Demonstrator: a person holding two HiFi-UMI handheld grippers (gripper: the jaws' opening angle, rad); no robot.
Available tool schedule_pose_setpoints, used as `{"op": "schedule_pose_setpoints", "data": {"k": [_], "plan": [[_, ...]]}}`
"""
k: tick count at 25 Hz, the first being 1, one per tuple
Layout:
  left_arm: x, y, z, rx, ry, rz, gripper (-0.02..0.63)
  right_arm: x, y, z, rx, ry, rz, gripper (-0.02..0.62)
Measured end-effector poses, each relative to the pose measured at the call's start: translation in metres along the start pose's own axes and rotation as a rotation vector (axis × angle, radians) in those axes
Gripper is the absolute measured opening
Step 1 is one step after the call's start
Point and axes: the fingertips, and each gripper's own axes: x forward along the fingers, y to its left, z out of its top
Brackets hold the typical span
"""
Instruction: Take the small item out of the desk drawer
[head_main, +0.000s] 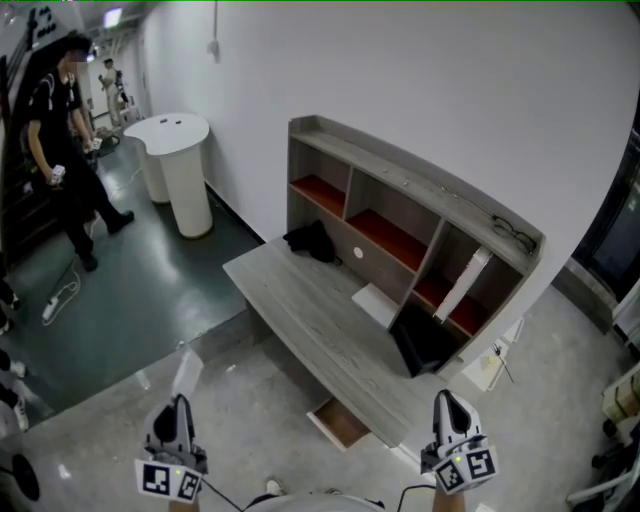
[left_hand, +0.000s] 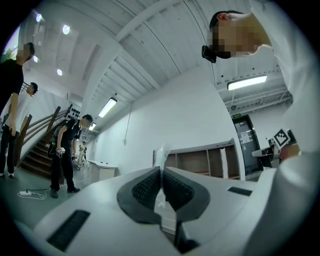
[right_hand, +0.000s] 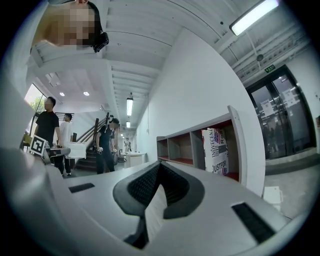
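My left gripper (head_main: 178, 402) hovers over the floor in front of the desk's left end, shut on a small clear plastic packet (head_main: 187, 371) that sticks up past its tips. In the left gripper view that gripper (left_hand: 161, 171) pinches the thin packet (left_hand: 161, 151) between its dark pads. The desk drawer (head_main: 340, 423) stands partly pulled out under the grey desk top (head_main: 300, 305); I cannot tell what it holds. My right gripper (head_main: 447, 403) is held low by the desk's right front corner. In its own view the right gripper (right_hand: 158, 169) is shut with nothing held.
A hutch (head_main: 415, 190) with red-lined shelves stands on the desk, with glasses (head_main: 513, 233) on top and a white book (head_main: 463, 283) leaning inside. Black items (head_main: 312, 241) and a white sheet (head_main: 377, 303) lie on the desk. A person (head_main: 60, 130) stands far left near a white round counter (head_main: 181, 165).
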Motion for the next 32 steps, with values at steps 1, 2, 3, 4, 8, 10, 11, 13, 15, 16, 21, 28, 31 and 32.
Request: {"op": "schedule_pose_setpoints", "data": {"k": [1,2,3,4,8,10,11,13,15,16,21,28,31,32], "plan": [[0.001,0.0,0.002,0.005,-0.007,-0.003,0.02,0.001,0.002,0.0,-0.002,0.0,0.002,0.021],[0.002,-0.001,0.004,0.01,-0.014,-0.007,0.02,0.003,0.004,0.0,-0.004,0.0,0.005,0.023],[0.003,-0.001,0.005,0.013,-0.019,-0.012,0.02,0.004,0.007,0.0,-0.006,0.001,0.009,0.023],[0.004,-0.001,0.006,0.013,-0.022,-0.016,0.02,0.004,0.01,-0.001,-0.006,0.003,0.013,0.023],[0.006,0.0,0.006,0.011,-0.022,-0.026,0.02,0.008,0.018,-0.005,-0.002,0.014,0.023,0.023],[0.006,0.001,0.004,0.01,-0.017,-0.033,0.02,0.009,0.021,-0.007,0.002,0.018,0.024,0.021],[0.006,0.002,0.003,0.008,-0.014,-0.036,0.02,0.009,0.023,-0.008,0.004,0.02,0.023,0.021],[0.006,0.004,0.001,0.002,-0.009,-0.038,0.02,0.009,0.025,-0.009,0.006,0.024,0.021,0.021],[0.007,0.006,0.001,-0.001,-0.006,-0.042,0.02,0.01,0.029,-0.011,0.007,0.026,0.02,0.021],[0.007,0.007,0.001,-0.002,-0.006,-0.046,0.02,0.01,0.031,-0.011,0.005,0.026,0.02,0.021],[0.007,0.01,0.0,-0.006,-0.005,-0.065,0.02,0.009,0.045,-0.01,-0.018,0.024,0.03,0.021],[0.005,0.013,-0.003,-0.012,-0.008,-0.086,0.02,0.005,0.056,-0.009,-0.034,0.021,0.022,0.021],[0.006,0.014,-0.004,-0.013,-0.007,-0.095,0.02,0.004,0.058,-0.009,-0.04,0.022,0.015,0.021],[0.006,0.014,-0.004,-0.015,-0.006,-0.096,0.02,0.003,0.058,-0.009,-0.041,0.023,0.013,0.021]]}}
